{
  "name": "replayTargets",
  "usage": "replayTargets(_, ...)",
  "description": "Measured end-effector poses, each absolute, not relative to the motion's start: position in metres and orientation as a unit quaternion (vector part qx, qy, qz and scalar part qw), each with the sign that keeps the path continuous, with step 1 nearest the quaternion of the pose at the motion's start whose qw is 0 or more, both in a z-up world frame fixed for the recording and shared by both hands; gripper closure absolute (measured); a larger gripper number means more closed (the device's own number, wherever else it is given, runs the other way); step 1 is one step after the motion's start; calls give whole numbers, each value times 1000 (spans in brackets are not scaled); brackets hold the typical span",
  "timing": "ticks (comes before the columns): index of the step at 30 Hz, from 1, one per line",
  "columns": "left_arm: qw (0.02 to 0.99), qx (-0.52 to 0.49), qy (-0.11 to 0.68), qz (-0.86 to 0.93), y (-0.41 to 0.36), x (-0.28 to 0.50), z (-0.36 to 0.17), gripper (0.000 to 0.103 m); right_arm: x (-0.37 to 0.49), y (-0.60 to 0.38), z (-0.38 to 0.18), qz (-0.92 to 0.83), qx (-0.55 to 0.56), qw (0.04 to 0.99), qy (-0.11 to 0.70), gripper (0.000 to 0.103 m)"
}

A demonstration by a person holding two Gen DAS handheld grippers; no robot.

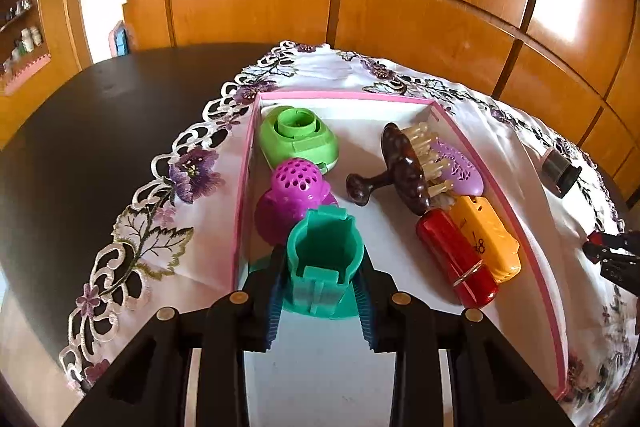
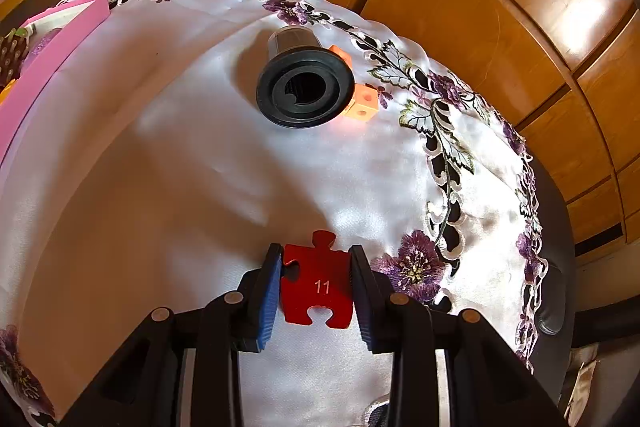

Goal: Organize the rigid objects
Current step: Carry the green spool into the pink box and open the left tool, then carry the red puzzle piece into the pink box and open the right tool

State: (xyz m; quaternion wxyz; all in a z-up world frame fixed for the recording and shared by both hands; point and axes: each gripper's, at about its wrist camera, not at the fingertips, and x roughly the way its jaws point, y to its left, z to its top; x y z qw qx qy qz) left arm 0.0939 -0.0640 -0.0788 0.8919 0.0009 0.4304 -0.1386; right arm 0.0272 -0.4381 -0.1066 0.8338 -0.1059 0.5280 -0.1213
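My left gripper (image 1: pixel 322 291) is shut on a teal plastic holder (image 1: pixel 325 255), held inside the pink-rimmed white tray (image 1: pixel 516 211) near its front left. The tray holds a green plastic piece (image 1: pixel 298 139), a magenta perforated piece (image 1: pixel 294 195), a brown brush (image 1: pixel 404 167), a purple comb piece (image 1: pixel 460 163), a red case (image 1: pixel 456 259) and a yellow case (image 1: pixel 490 239). My right gripper (image 2: pixel 316 291) is shut on a red puzzle piece (image 2: pixel 318 289) marked 11, low over the cloth. It shows at the right edge of the left wrist view (image 1: pixel 616 255).
A black cylindrical filter (image 2: pixel 304 83) lies on the embroidered white cloth (image 2: pixel 200 187) right of the tray, also in the left wrist view (image 1: pixel 560 171). Two orange cubes (image 2: pixel 362 103) sit against it. Dark table (image 1: pixel 80 131) lies to the left, wooden cabinets behind.
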Motion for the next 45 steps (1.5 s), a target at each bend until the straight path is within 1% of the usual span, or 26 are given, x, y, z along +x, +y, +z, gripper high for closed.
replayTargets(1, 892, 4, 430, -137, -64, 93, -79, 70, 27, -438, -107, -121, -107, 834, 528, 70)
replayTargets(4, 893, 4, 430, -132, -63, 92, -78, 65, 27, -437, -107, -122, -112, 834, 527, 70)
replayTargets(9, 898, 1, 422, -126, -61, 88, -73, 50, 27, -436, -107, -121, -118, 834, 525, 70)
replayTargets(11, 900, 2, 418, -125, -61, 86, -71, 48, 26, -436, -107, -122, -120, 834, 525, 70)
replayTargets(18, 906, 2, 404, -122, -60, 75, -57, 39, 26, -434, -107, -123, -129, 834, 523, 70)
replayTargets(25, 918, 6, 380, -115, -58, 63, -38, 33, 25, -431, -108, -126, -138, 833, 521, 70)
replayTargets(26, 919, 6, 378, -113, -57, 62, -37, 30, 25, -431, -108, -126, -140, 833, 520, 70)
replayTargets(45, 927, -9, 364, -96, -40, 39, -21, 29, 25, -428, -109, -128, -145, 833, 519, 71)
